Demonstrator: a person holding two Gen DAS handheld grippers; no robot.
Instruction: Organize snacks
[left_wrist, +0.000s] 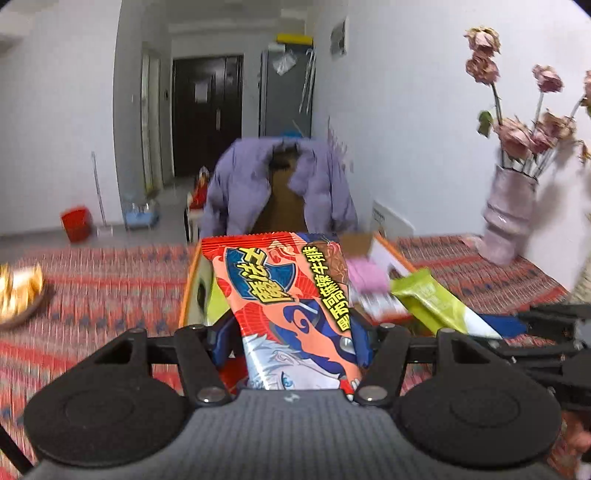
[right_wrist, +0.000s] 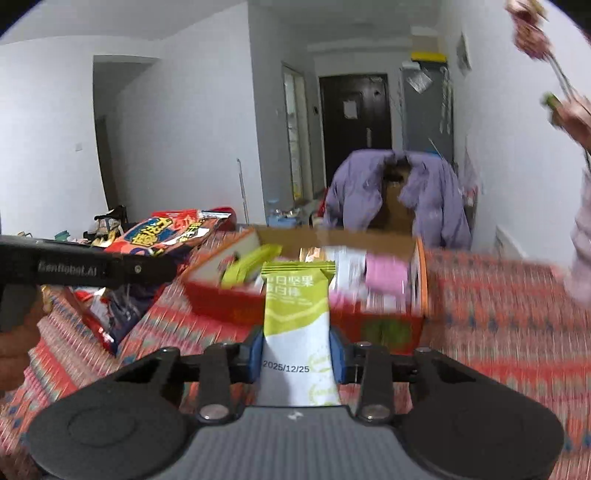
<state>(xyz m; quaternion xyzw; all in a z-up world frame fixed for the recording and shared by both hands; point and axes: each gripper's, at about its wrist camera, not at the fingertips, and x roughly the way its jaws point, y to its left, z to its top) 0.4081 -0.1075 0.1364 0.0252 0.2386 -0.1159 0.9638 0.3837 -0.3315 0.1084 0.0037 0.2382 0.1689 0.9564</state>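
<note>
Red snack packet in left hand-held gripper, over box.

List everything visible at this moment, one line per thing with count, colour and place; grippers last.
red snack packet: one, red and blue, between left jaws.
green snack bar: one, green and white, between right jaws.
cardboard box: one, red-orange, on table ahead, holding packets.
tablecloth: one, red patterned, covering the table.
vase: one, pale pink, far right, with dried flowers.
purple jacket: one, draped over a chair behind the table.
bowl: one, far left, contents blurred.
left gripper: black, shut on packet.
right gripper: black, shut on bar.
</note>
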